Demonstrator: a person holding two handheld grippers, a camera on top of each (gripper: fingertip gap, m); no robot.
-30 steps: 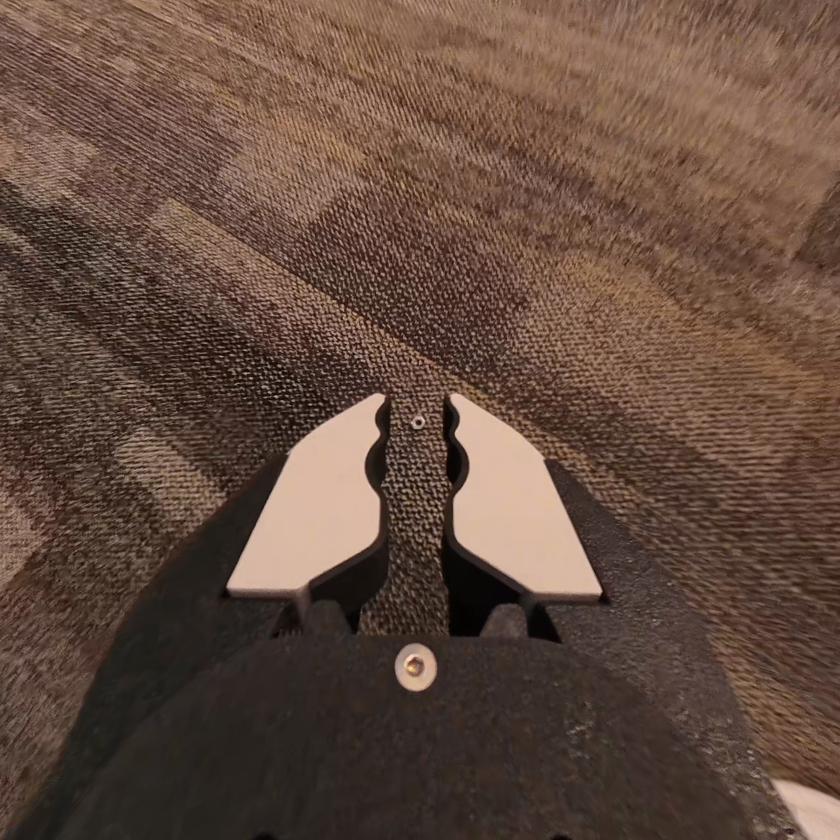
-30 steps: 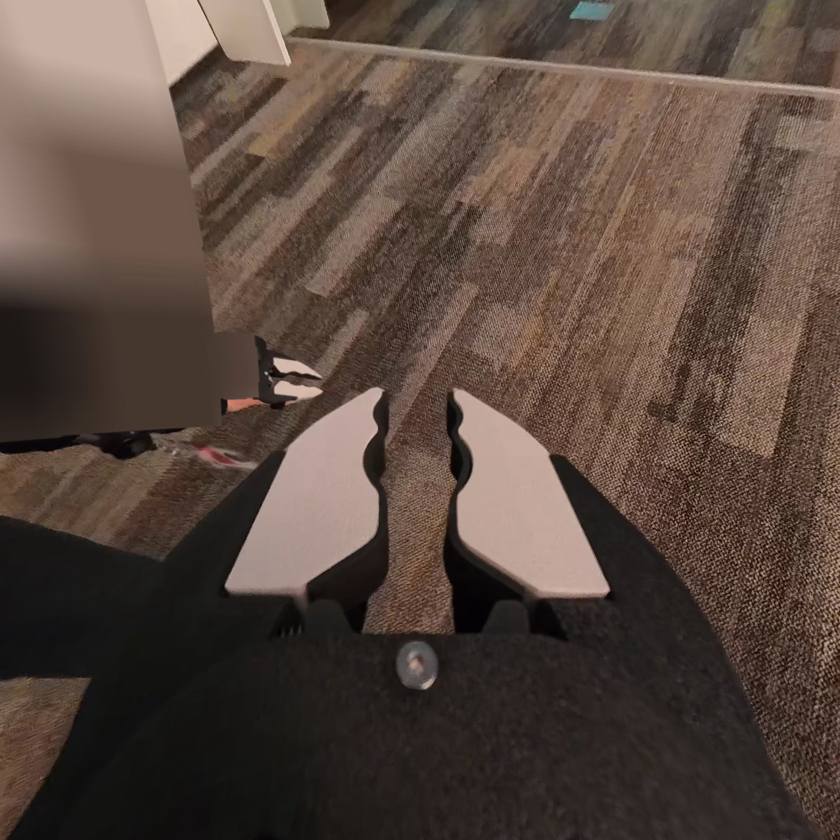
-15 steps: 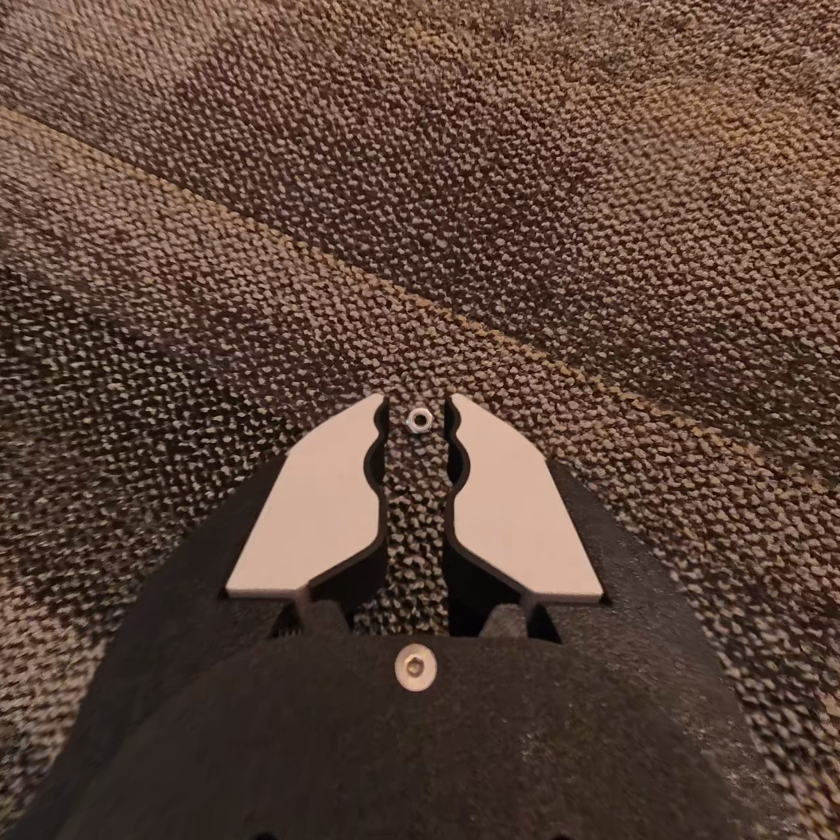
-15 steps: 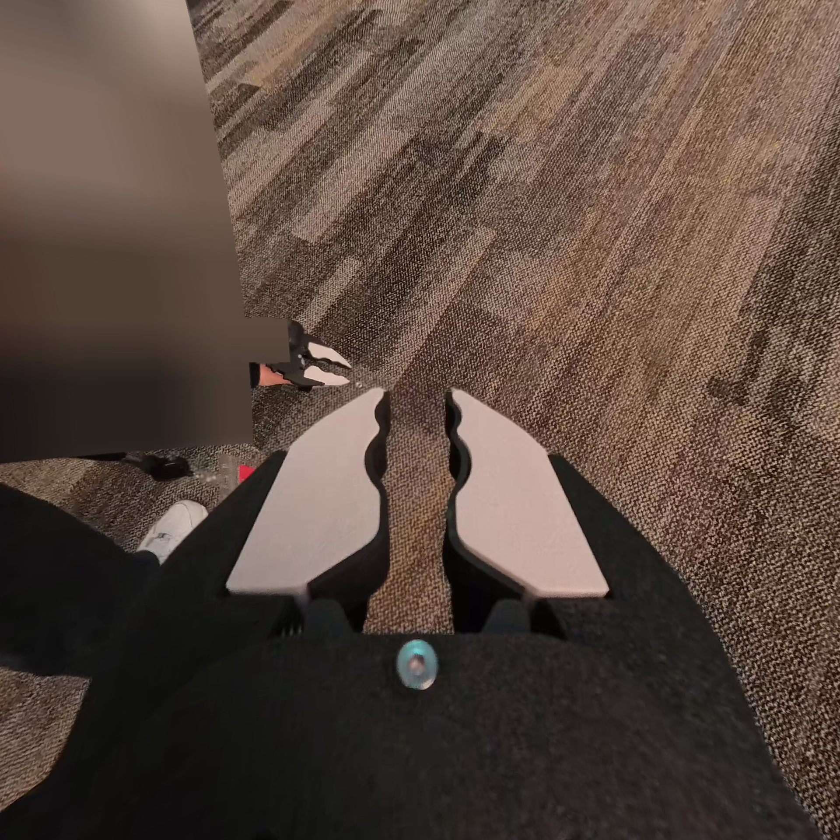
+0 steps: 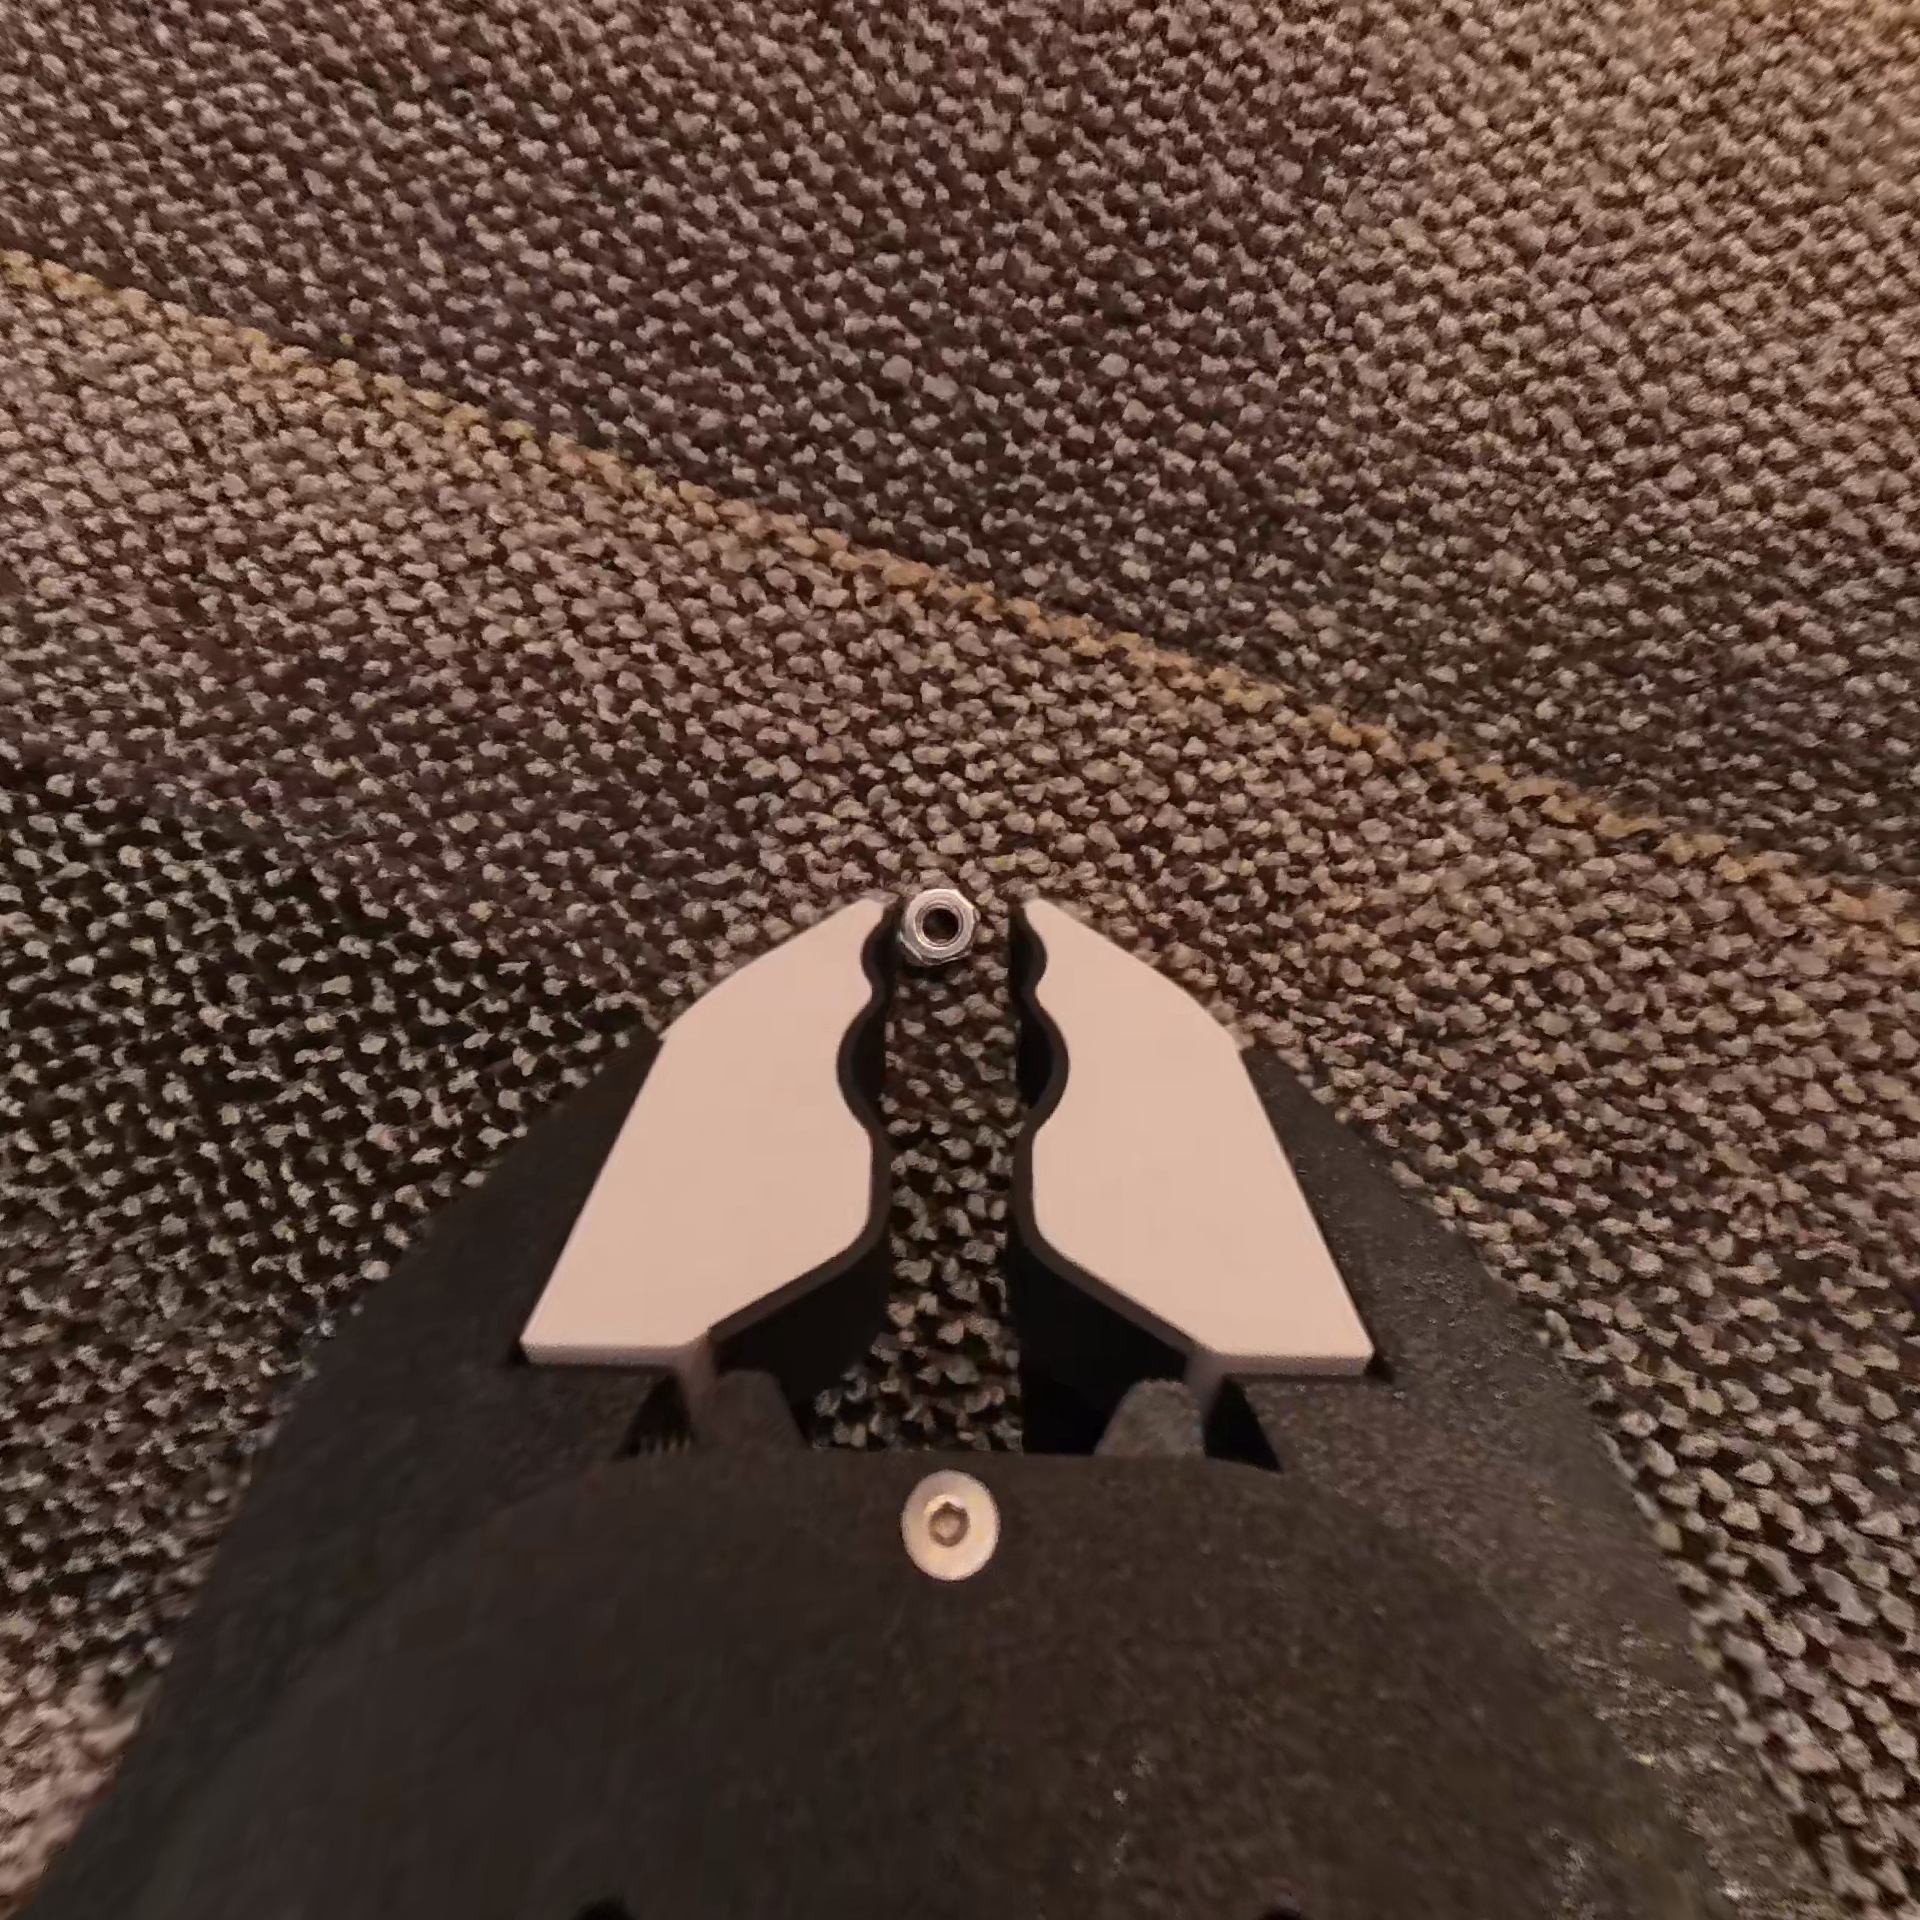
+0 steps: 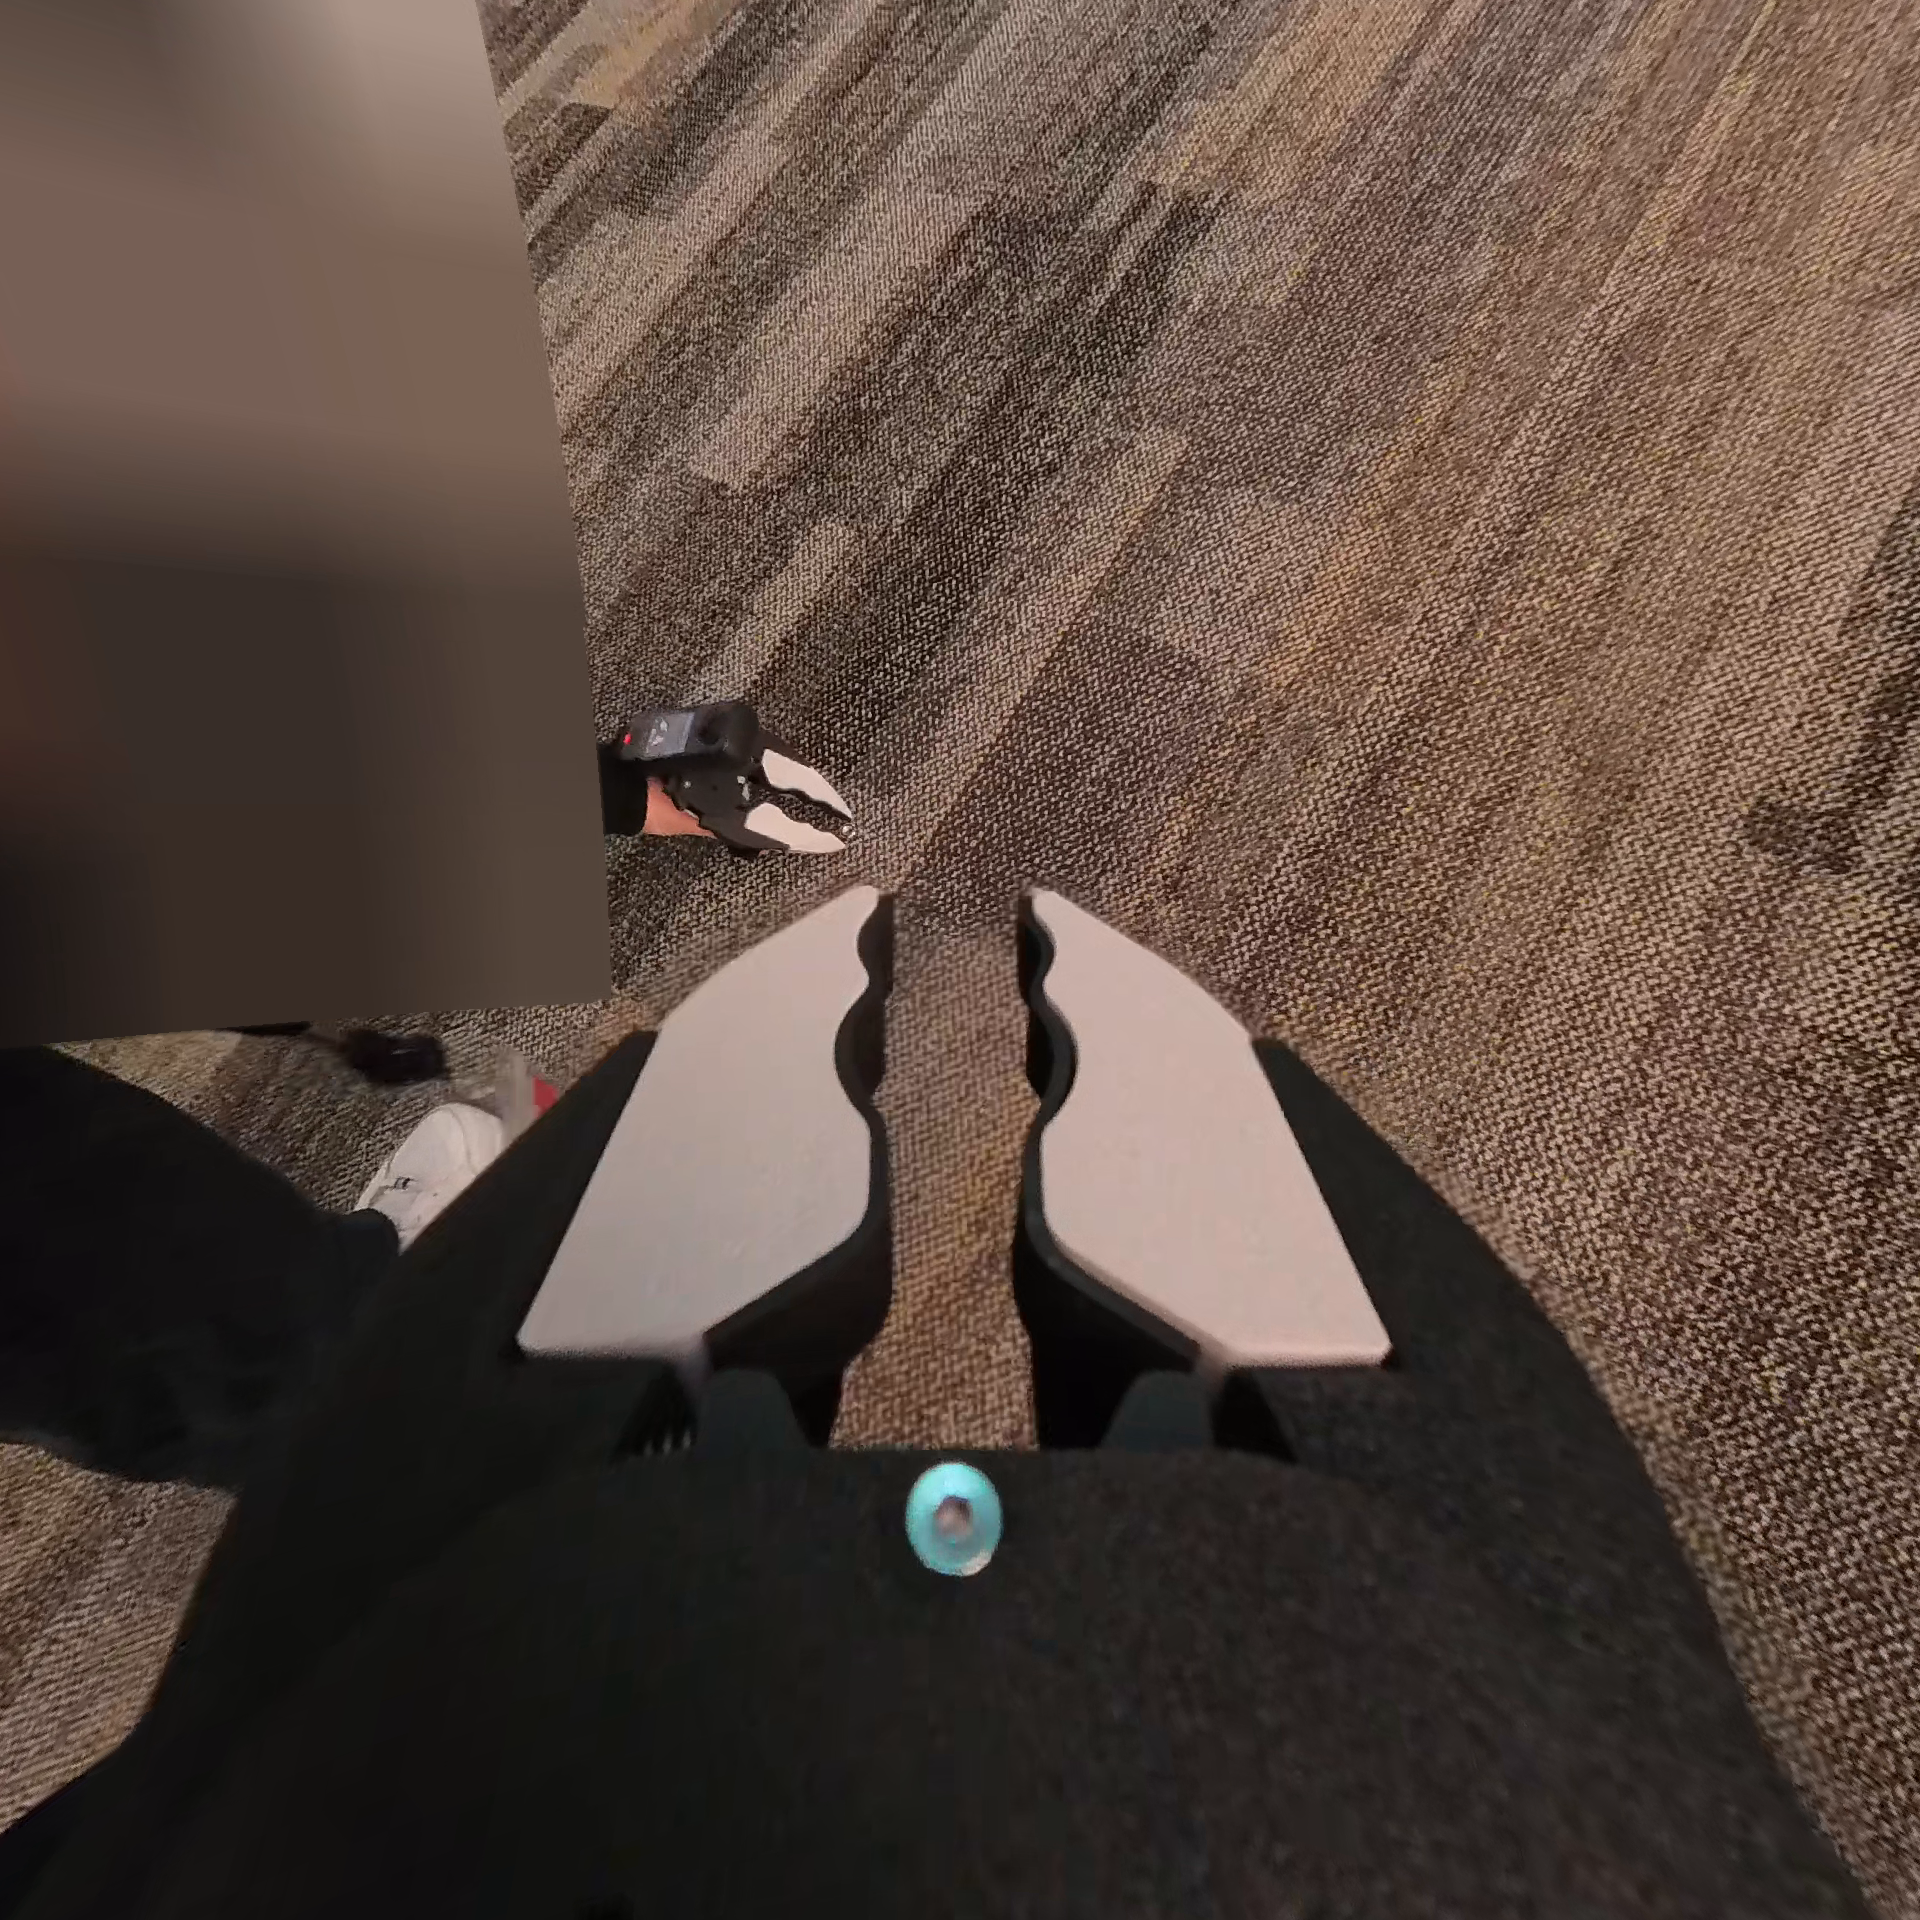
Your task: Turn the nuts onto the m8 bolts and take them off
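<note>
- Over the last second the left gripper (image 5: 943, 920) had dropped close to the carpet (image 5: 1039, 364), so the weave filled its view and the nut (image 5: 935, 928) sat much larger at its fingertips.
- Meanwhile the right gripper (image 6: 954, 909) had tipped downward, and a white shoe (image 6: 436, 1153) had come into its view at lower left.
- The nut, a small silver hex piece, lay flat on the carpet with its bore facing up, between the left fingers (image 5: 748, 1122) at their very tips.
- It sat nearer the left-hand finger; a strip of carpet showed between it and the right-hand one, so the fingers stood apart and nothing was clamped.
- The right fingers (image 6: 1174, 1143) were likewise apart, with only carpet between them.
- In the right wrist view, the left gripper (image 6: 826, 826) appeared low over the floor, well off from the right one.
- No bolt was visible in either view.
- Judged as light, rigid and smooth metal, the nut would likely slip or skitter if pinched on its corners.
- Taking it across two opposite flats looked best, though the pile might let it tilt or sink.
</note>
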